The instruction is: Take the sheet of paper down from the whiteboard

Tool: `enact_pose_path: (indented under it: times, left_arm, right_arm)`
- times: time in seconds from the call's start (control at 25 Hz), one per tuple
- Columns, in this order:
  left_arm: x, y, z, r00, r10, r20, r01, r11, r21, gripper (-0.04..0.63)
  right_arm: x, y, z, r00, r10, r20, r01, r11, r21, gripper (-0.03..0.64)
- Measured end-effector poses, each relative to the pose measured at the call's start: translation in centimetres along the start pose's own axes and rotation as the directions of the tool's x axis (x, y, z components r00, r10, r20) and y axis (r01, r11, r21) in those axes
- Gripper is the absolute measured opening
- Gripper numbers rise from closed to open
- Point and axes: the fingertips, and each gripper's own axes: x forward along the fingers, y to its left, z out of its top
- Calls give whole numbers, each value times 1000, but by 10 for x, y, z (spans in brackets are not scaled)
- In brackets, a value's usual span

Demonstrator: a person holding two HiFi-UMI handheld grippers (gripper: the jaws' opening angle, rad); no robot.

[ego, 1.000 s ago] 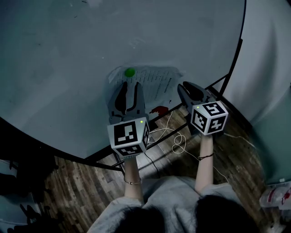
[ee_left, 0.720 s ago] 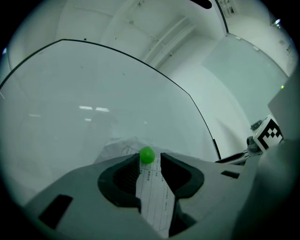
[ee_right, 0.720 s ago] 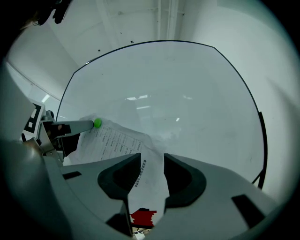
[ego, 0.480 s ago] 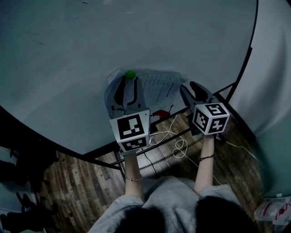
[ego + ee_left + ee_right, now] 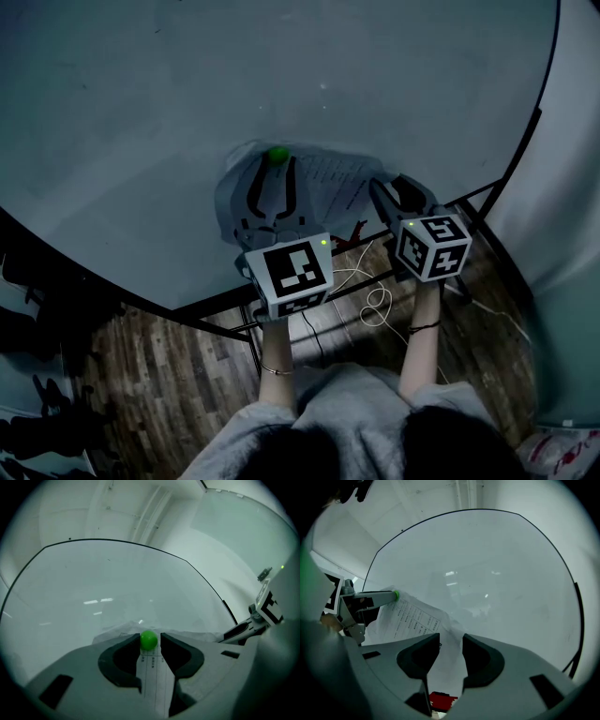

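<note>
Whiteboard (image 5: 141, 112) ahead: left gripper (image 5: 150, 637) pinches the green magnet (image 5: 149, 640); right gripper (image 5: 451, 642) jaws are opening, paper (image 5: 408, 616) edge loose between them. Next, I'd judge, pull it off.

Dark wood-plank floor (image 5: 159, 375), pale wall (image 5: 70, 517)

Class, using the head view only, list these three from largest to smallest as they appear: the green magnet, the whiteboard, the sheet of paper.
1. whiteboard
2. sheet of paper
3. green magnet
The differences are plain; none look alike.
</note>
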Motion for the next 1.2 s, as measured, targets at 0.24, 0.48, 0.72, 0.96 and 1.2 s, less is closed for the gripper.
enact_pose_path:
  times: [0.24, 0.48, 0.72, 0.96, 1.2]
  left_arm:
    - [2, 0, -2, 999, 46, 19, -47, 995, 86, 118]
    - [4, 3, 0, 997, 57, 47, -61, 995, 75, 118]
    - [3, 6, 1, 998, 58, 26, -59, 996, 63, 118]
    - [-2, 8, -1, 998, 62, 1, -62, 998, 30, 118]
    - [-4, 10, -1, 998, 64, -2, -64, 998, 12, 118]
  right_arm:
    - [4, 0, 0, 1000, 3, -6, -4, 998, -60, 9]
    - [0, -5, 5, 1000, 19, 21, -18, 1000, -11, 0]
    - [-3, -5, 3, 1000, 12, 6, -12, 1000, -4, 0]
    - [-8, -3, 0, 1000, -4, -15, 5, 1000, 5, -1]
    - [-13, -8, -3, 999, -37, -28, 37, 999, 27, -2]
